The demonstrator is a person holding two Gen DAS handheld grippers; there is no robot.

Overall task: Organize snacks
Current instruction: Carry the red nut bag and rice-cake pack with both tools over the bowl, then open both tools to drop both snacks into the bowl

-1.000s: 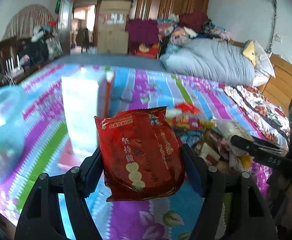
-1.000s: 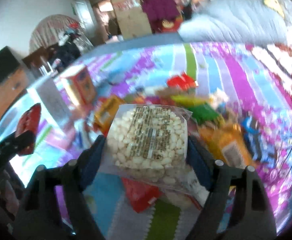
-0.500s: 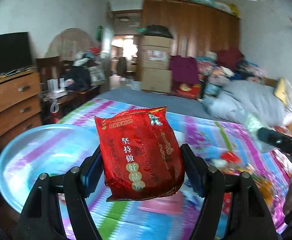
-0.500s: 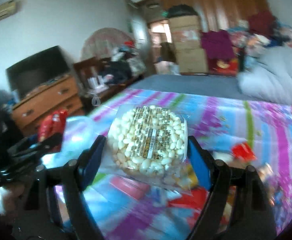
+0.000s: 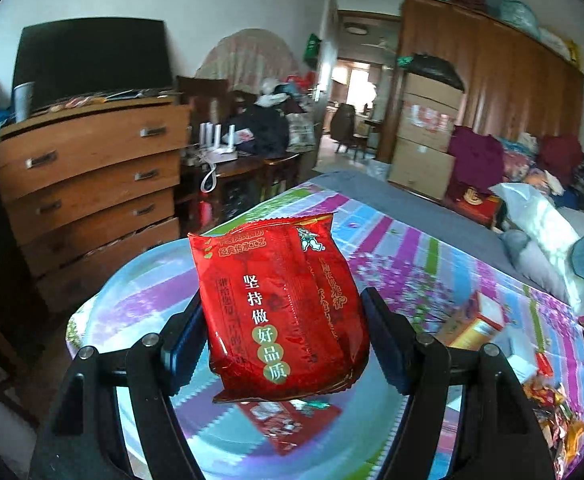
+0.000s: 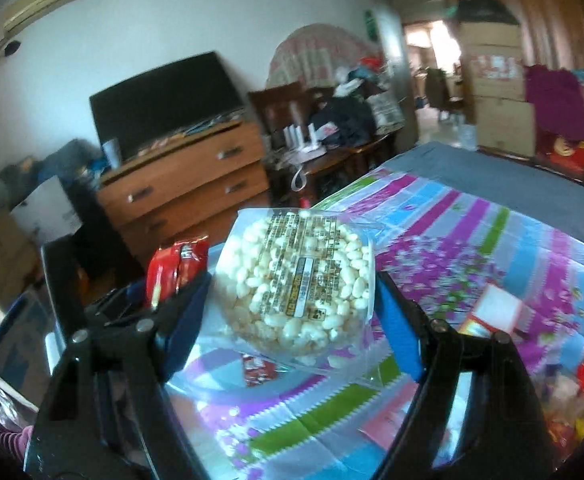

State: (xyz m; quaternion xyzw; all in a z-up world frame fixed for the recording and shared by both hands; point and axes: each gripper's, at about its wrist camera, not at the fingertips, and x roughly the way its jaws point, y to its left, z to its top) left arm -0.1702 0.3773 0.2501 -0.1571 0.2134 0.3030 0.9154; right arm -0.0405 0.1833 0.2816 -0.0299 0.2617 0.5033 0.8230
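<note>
Left claw (image 5: pixel 284 332) pinching red snack packet (image 5: pixel 280 304) printed 坚持做好品质, above clear bowl (image 5: pixel 104 312) on striped bed sheet (image 5: pixel 432 264), right claw (image 6: pixel 292 304) pinching clear puffed-grain pack (image 6: pixel 292 280), label unreadable

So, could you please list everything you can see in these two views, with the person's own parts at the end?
red snack packet: one, red, held between the left tongs above the basin.
rice puff pack: one, clear wrap with white puffs, held between the right tongs.
clear basin: one, transparent, on the bed edge, a small red packet inside.
bedsheet: one, striped purple, blue and green.
snack pile: several, mixed colours, on the sheet at right.
dresser: one, brown wood, against the wall.
television: one, black, on the dresser.
cardboard boxes: a stack, tan, by the wardrobe.
left tongs: black, blue pads.
right tongs: black, blue pads.
</note>
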